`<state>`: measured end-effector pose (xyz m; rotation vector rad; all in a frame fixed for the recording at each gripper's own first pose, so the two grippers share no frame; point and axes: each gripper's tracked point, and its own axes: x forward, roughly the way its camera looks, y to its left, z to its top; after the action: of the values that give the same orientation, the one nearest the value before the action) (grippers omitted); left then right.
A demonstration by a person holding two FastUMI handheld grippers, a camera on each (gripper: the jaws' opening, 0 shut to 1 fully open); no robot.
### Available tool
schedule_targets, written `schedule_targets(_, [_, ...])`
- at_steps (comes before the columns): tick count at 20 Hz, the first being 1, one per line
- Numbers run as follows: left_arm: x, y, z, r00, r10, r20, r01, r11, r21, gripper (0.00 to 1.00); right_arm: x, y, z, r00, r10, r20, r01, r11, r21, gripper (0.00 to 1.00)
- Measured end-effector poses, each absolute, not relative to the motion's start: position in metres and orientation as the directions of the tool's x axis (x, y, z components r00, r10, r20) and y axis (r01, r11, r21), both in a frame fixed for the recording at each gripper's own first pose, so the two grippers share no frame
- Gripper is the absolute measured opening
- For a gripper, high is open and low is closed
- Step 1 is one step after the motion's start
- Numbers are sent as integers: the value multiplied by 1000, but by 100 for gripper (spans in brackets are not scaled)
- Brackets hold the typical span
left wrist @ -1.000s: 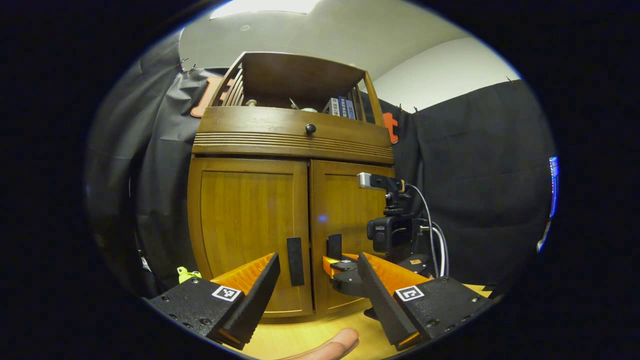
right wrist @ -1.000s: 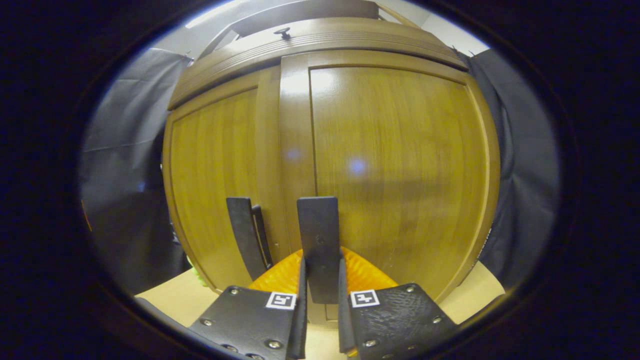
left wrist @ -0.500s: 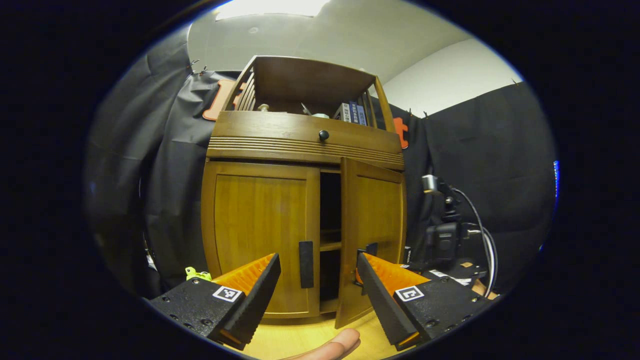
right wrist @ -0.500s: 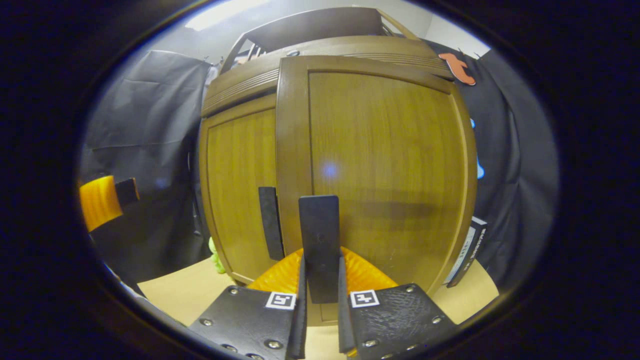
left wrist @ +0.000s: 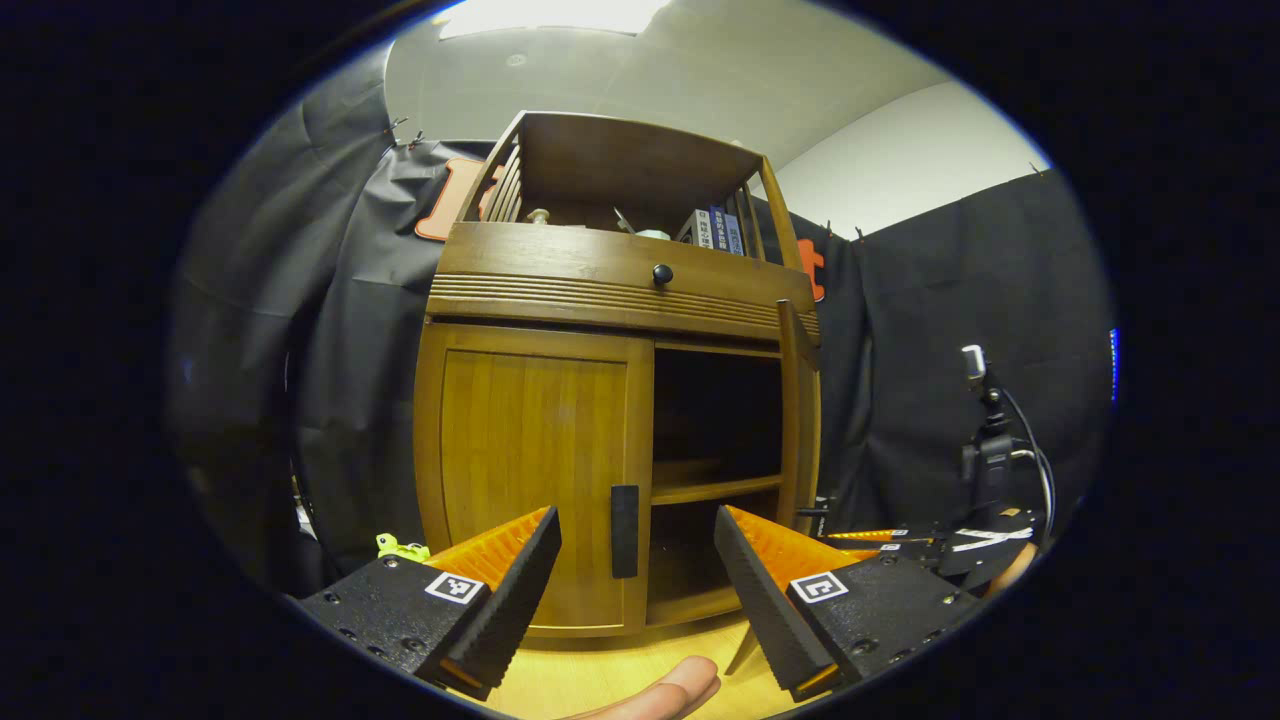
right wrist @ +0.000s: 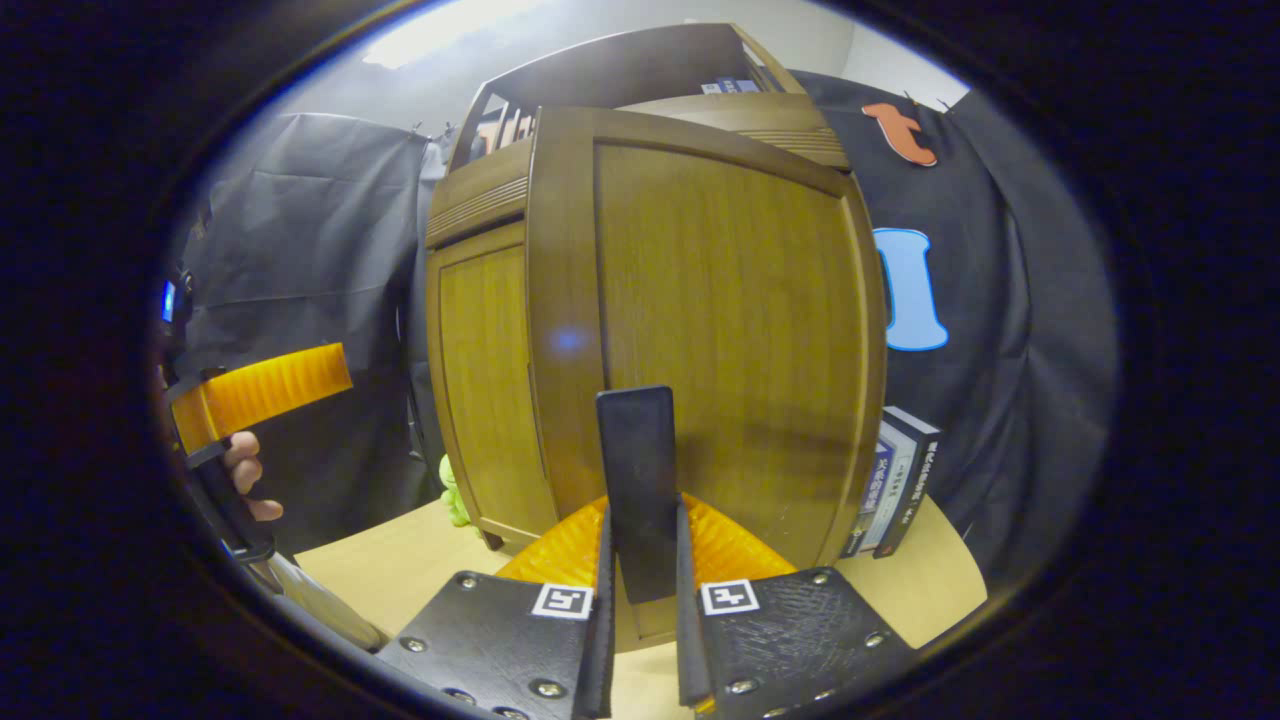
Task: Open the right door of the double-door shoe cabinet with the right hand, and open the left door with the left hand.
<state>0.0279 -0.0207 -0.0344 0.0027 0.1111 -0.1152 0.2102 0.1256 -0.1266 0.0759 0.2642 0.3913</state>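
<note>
Now your right hand-held gripper point(right wrist: 640, 600) pinches the dark handle point(right wrist: 637, 490) of the shoe cabinet's right door point(right wrist: 720, 330), both fingers pressed on it, and that door stands swung wide. From the left gripper view you see it edge-on point(left wrist: 800, 420), with the dark inside and a shelf point(left wrist: 715, 488) exposed. Your left hand-held gripper point(left wrist: 637, 565) hangs spread apart in front of the left door point(left wrist: 535, 470), which sits closed; its handle point(left wrist: 624, 531) lies between the fingers but farther off, untouched. The shoe cabinet point(left wrist: 610, 280) stands on the bench point(left wrist: 600, 670), books point(right wrist: 895, 480) leaning just beside its right side.
</note>
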Motion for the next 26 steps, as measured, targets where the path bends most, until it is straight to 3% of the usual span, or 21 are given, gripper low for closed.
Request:
schedule_targets(10, [23,-15,-29,989,-111,-101,112,994,8,93,182,66,-120,920,300,-253,-283,954,103,24])
schedule_targets(11, [21,-15,-27,989,-117,-95,118,993,5,93,180,59,-121,924,283,-258,-267,959,96,29])
schedule_targets(12, [20,-14,-25,988,-122,-90,122,992,2,96,179,52,-120,928,267,-260,-250,963,96,24])
schedule_targets(16, [16,-11,-22,988,-129,-82,129,992,-5,93,178,13,-134,943,157,-292,-142,987,73,24])
schedule_targets(19, [17,-9,-20,989,-125,-78,125,992,-4,93,175,-22,-131,959,55,-280,-12,988,152,28])
schedule_targets(20, [18,-10,-21,989,-125,-79,125,992,-4,96,181,-37,-131,963,37,-266,15,981,191,10])
schedule_targets(21, [18,-12,-22,988,-129,-81,129,992,-3,96,181,-46,-130,966,42,-255,16,975,221,16])
schedule_targets(22, [18,-13,-23,988,-132,-83,132,991,-4,93,183,-48,-132,968,61,-243,-2,972,236,5])
schedule_targets(23, [18,-14,-24,987,-133,-88,133,991,-5,96,184,-49,-131,970,74,-233,-16,970,243,15])
schedule_targets(24, [19,-15,-26,987,-133,-92,133,991,-6,93,184,-51,-131,970,86,-226,-31,971,237,5])
schedule_targets(25, [19,-16,-27,987,-132,-96,132,991,-5,93,184,-55,-132,970,90,-226,-40,975,219,16])
schedule_targets(26, [21,-17,-29,986,-131,-101,131,991,-3,93,187,-62,-132,971,87,-224,-42,979,199,5])
